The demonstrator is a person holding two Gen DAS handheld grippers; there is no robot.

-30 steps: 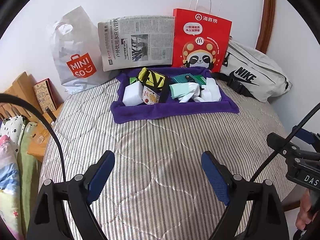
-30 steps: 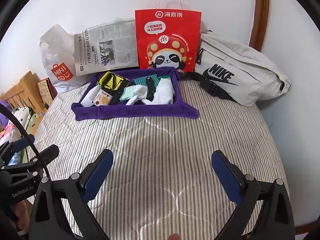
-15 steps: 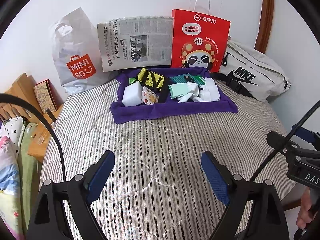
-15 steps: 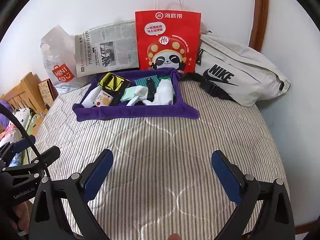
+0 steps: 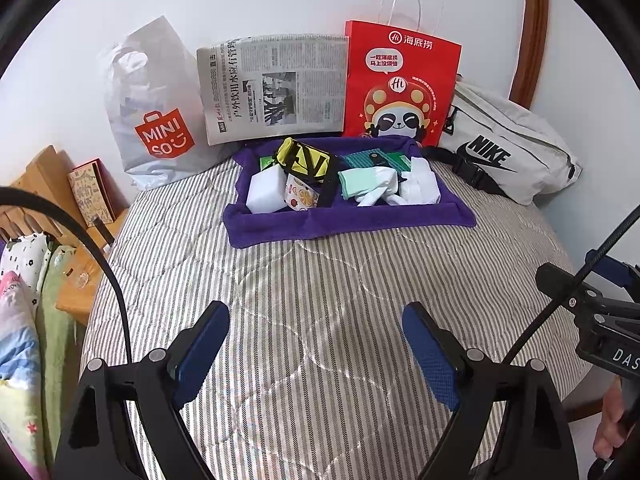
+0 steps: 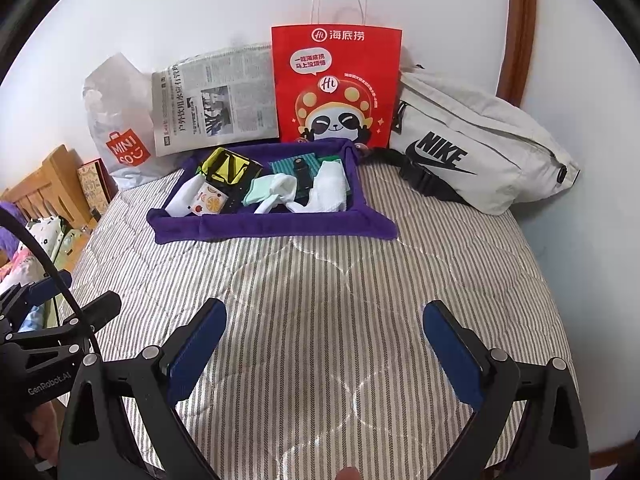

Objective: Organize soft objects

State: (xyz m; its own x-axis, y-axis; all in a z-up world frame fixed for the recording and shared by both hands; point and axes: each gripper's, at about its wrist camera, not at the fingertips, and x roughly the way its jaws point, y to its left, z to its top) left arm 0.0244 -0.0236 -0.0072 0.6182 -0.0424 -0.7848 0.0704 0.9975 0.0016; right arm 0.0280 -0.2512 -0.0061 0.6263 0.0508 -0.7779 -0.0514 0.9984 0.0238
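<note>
A purple cloth tray (image 5: pixel 344 222) (image 6: pixel 272 228) lies at the far side of the striped bedspread (image 5: pixel 340 300). In it lie a white sponge block (image 5: pixel 266 192), a yellow-and-black pouch (image 5: pixel 306 160) (image 6: pixel 228 168), a small fruit-print packet (image 5: pixel 300 198), a mint sock (image 5: pixel 354 182) (image 6: pixel 260 190), white socks (image 5: pixel 420 186) (image 6: pixel 330 190) and a teal cloth with a black item (image 6: pixel 302 168). My left gripper (image 5: pixel 316 334) hovers open over bare bedspread well short of the tray. My right gripper (image 6: pixel 324 332) is open too, with nothing between its fingers.
Against the wall stand a white Miniso bag (image 5: pixel 156 108), a newspaper (image 5: pixel 276 86), a red panda paper bag (image 5: pixel 400 84) and a grey Nike waist bag (image 5: pixel 508 148). Wooden furniture with a small book (image 5: pixel 90 192) and bedding (image 5: pixel 24 320) sit left of the bed.
</note>
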